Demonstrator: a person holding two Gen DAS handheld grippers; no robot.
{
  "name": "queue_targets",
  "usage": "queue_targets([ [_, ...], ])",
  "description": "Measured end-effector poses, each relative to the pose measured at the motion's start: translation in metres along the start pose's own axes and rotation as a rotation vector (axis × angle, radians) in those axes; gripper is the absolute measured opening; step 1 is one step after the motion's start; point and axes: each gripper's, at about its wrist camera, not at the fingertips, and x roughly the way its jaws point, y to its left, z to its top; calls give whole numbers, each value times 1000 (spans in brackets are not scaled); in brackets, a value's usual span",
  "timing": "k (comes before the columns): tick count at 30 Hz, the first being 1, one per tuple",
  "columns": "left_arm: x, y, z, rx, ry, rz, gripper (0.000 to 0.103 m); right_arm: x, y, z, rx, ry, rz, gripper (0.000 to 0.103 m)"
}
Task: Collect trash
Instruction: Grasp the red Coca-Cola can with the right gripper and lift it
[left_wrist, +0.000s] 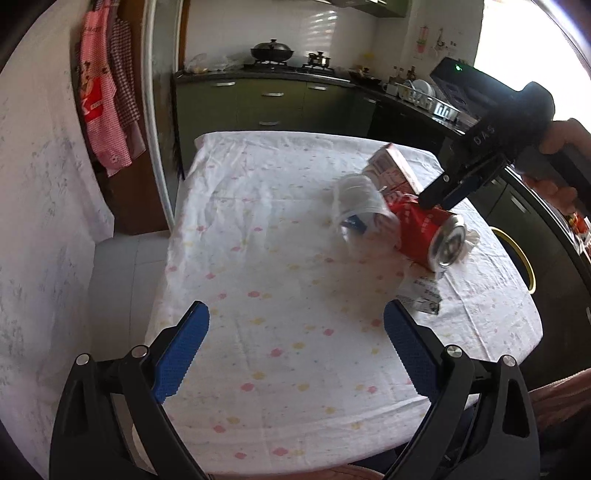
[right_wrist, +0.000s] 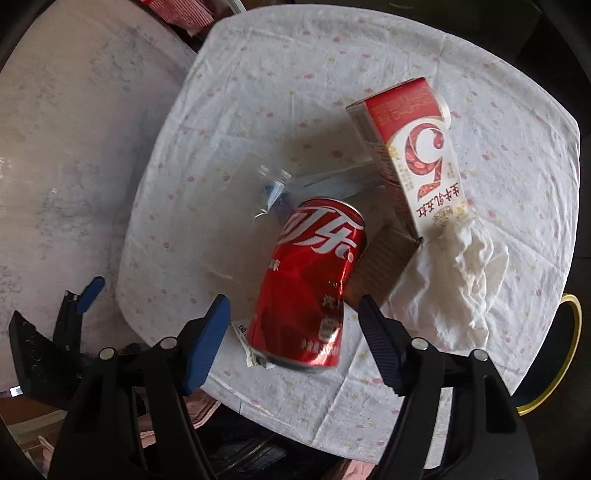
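I count one can (right_wrist: 314, 284), one carton (right_wrist: 410, 155), one tissue (right_wrist: 458, 273), one clear plastic cup (left_wrist: 364, 206) and what may be one or two flat wrappers (left_wrist: 421, 295); blur keeps me from being sure. All lie bunched on the table (left_wrist: 280, 332), toward two o'clock in my left view. The can is red with white lettering, dented, lying on its side, its silver end facing five o'clock there. The carton, red and white, touches the tissue at its open end. My right claw (right_wrist: 293, 325) hangs over the can, jaws wide, the can between the pads and untouched. My left claw (left_wrist: 295, 332) is wide and empty above bare cloth.
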Motion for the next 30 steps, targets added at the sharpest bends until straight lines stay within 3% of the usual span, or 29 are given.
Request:
queue_targets([
  [8, 6, 15, -6, -38, 16, 4, 94, 21, 16, 12, -22, 44, -71, 59],
  [20, 13, 16, -7, -45, 32, 5, 94, 42, 37, 29, -92, 82, -161, 61],
  [23, 13, 15, -7, -42, 32, 4, 94, 53, 36, 32, -102, 139, -155, 62],
  [27, 14, 13, -6, -37, 34, 5, 94, 56, 40, 30, -141, 115, -200, 57],
  [30, 17, 12, -5, -36, 42, 8, 94, 47, 42, 24, -150, 94, -168, 56],
])
